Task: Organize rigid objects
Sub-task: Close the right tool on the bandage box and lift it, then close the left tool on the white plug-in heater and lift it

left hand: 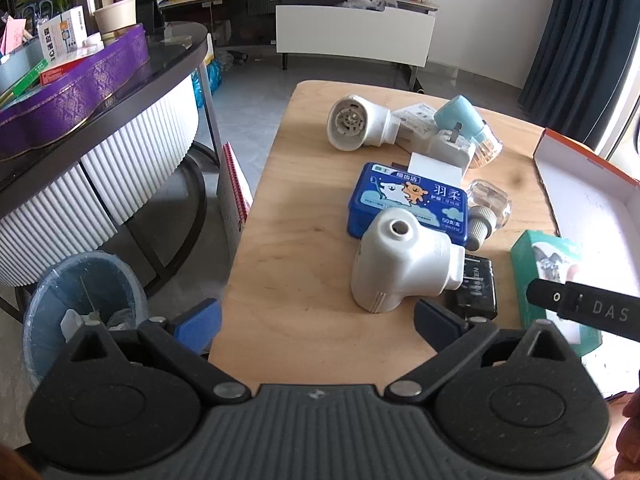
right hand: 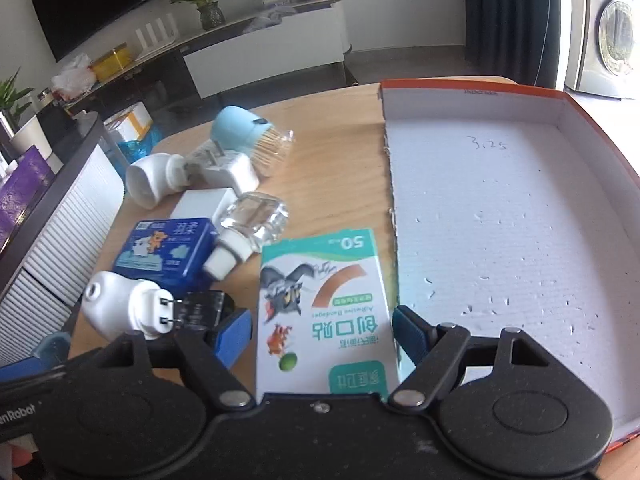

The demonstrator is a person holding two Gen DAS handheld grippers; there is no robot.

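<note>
A green-and-white bandage box point(right hand: 324, 304) lies lengthwise between the fingers of my right gripper point(right hand: 322, 334), whose blue pads point(right hand: 236, 336) meet both of its long sides. It sits beside the left wall of an orange-rimmed white tray point(right hand: 500, 92). In the left wrist view the same box point(left hand: 548, 256) is at the right. My left gripper point(left hand: 318, 316) is open and holds nothing. It sits just short of a white plug-in device point(left hand: 400, 264). Beyond that are a blue tin point(left hand: 408, 204), a black case point(left hand: 478, 290), a clear bottle point(left hand: 488, 204) and a second white device point(left hand: 356, 126).
A blue-capped diffuser point(right hand: 236, 128) and a white adapter point(right hand: 232, 172) lie at the back of the wooden table point(left hand: 288, 240). On the floor to the left stand a bin point(left hand: 80, 300), a red notebook point(left hand: 236, 184) and a round side table carrying a purple box point(left hand: 80, 92).
</note>
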